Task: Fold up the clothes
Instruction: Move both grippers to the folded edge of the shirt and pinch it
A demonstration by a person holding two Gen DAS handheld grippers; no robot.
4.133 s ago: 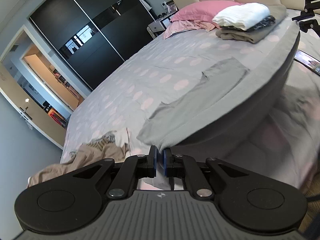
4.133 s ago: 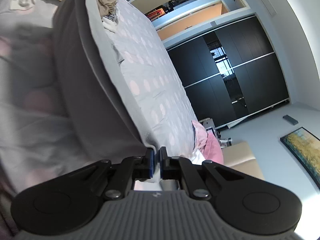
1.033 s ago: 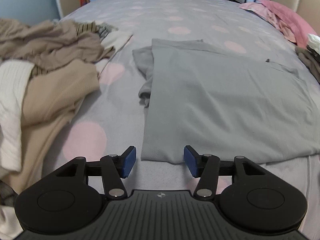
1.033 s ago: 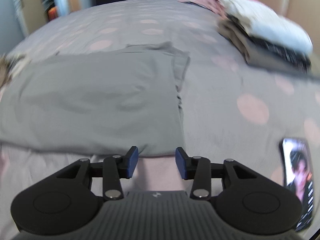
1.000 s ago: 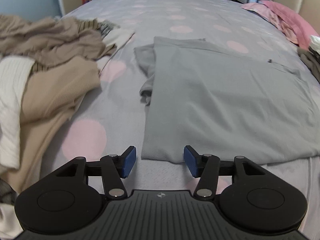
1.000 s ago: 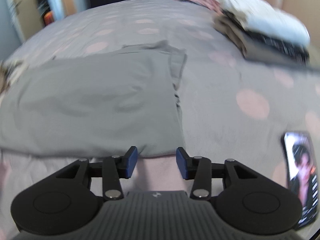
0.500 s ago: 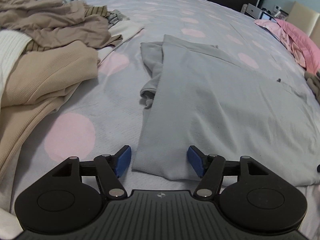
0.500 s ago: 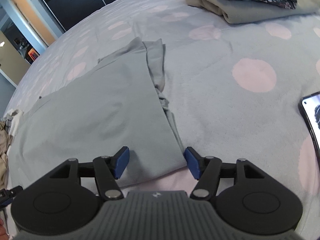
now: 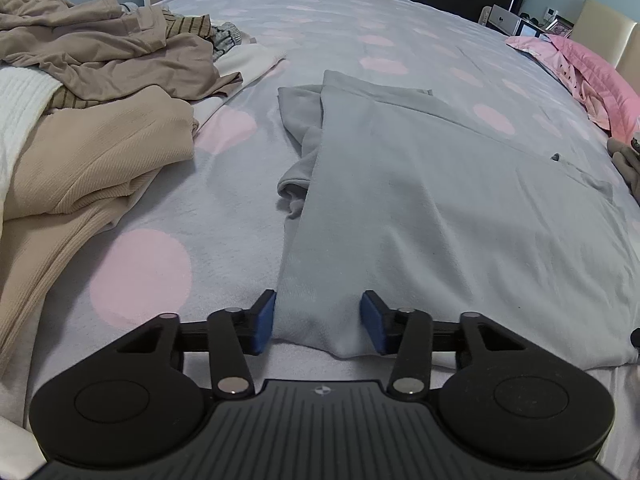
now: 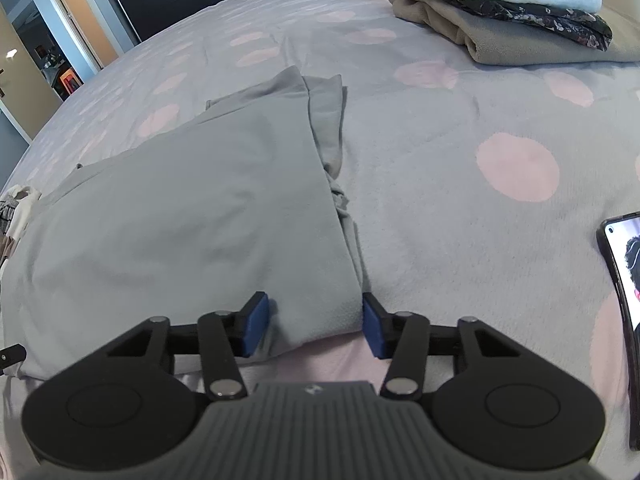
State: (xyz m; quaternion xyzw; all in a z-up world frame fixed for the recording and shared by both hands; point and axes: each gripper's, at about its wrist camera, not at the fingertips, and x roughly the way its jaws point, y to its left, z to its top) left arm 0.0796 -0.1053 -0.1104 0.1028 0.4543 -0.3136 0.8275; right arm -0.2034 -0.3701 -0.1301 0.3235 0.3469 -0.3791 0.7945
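Blue pads on my left tongs (image 9: 318,327) stand part-way apart, and the near left corner of the grey garment (image 9: 440,208) lies between them. The jaws have just been closing, but the cloth bunches loosely in the gap and I see no firm pinch yet. My right tongs (image 10: 314,328) sit the same way over the near right corner of that garment (image 10: 192,216): jaws half spread, just narrowing, fabric humped between the blue pads (image 10: 256,330) without being clamped.

Beyond both tools the grey garment lies flat on the bed (image 9: 400,24), folded over itself, with a loose sleeve poking out along each side edge. The bedcover is grey with pale pink dots.

To the left of the garment, in the left view, I see a heap of unfolded clothes (image 9: 92,92) in beige, brown and white, resting on the cover just apart from it. At the right edge of the right view a phone (image 10: 624,304) lies face up with its screen lit.

Farther up the bed, a stack of folded clothes (image 10: 508,8) sits well apart from the garment, a white piece on top. A pink pillow (image 9: 596,76) lies at the head of the bed.
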